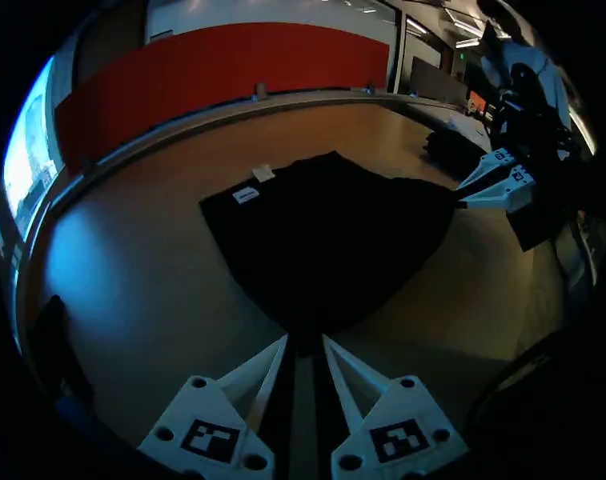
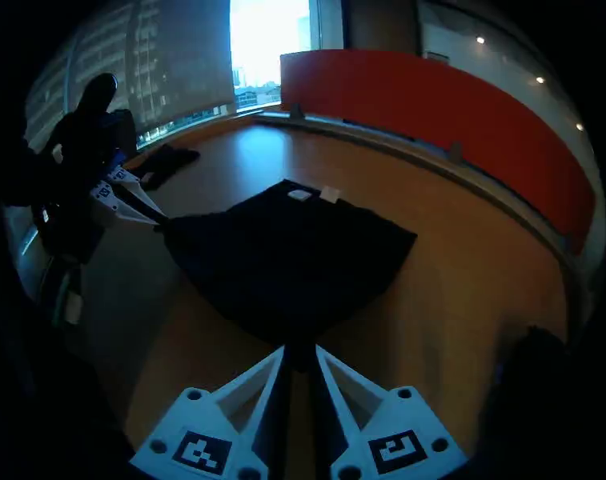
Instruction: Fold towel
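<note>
Left gripper view: the left gripper [image 1: 305, 342] is closed tight on one corner of the black towel [image 1: 327, 232], which lies in the middle of the tabletop [image 1: 142, 264]. The right gripper [image 2: 300, 352] pinches another corner.

The towel [image 1: 327, 240] is plain black with two small white tags [image 1: 246, 194]; the table [image 1: 142, 264] is warm brown wood, the panel [image 1: 222, 72] red. The left gripper [image 1: 304, 340] and right gripper [image 2: 300, 350] are white — with black-and-white square markers [image 1: 210, 440]
</note>
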Demonstrator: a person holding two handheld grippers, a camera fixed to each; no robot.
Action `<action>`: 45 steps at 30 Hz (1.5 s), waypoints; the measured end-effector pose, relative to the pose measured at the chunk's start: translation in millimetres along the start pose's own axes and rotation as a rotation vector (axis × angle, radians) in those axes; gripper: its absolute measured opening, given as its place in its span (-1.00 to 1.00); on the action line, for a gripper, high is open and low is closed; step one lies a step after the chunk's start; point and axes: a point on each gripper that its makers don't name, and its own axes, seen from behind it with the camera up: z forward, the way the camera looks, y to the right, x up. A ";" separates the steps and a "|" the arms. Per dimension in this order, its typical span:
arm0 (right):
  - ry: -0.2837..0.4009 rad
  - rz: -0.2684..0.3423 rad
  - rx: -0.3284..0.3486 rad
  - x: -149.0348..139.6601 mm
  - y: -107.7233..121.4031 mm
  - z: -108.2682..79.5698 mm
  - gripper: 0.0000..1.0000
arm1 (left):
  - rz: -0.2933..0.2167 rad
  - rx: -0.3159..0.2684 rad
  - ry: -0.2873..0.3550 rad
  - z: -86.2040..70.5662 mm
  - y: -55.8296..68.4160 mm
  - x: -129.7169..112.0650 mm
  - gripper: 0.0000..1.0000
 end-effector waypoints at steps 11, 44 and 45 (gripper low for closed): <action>0.010 -0.017 0.012 20.3 -7.9 -34.8 -0.75 | -0.043 -0.004 0.027 -34.6 8.0 21.1 -0.72; 0.006 -0.022 0.054 31.6 -39.9 -90.7 -0.75 | -0.077 -0.038 0.028 -92.8 28.6 30.7 -0.72; 0.005 -0.021 0.054 31.3 -39.8 -90.6 -0.75 | -0.077 -0.038 0.029 -92.7 28.9 30.8 -0.72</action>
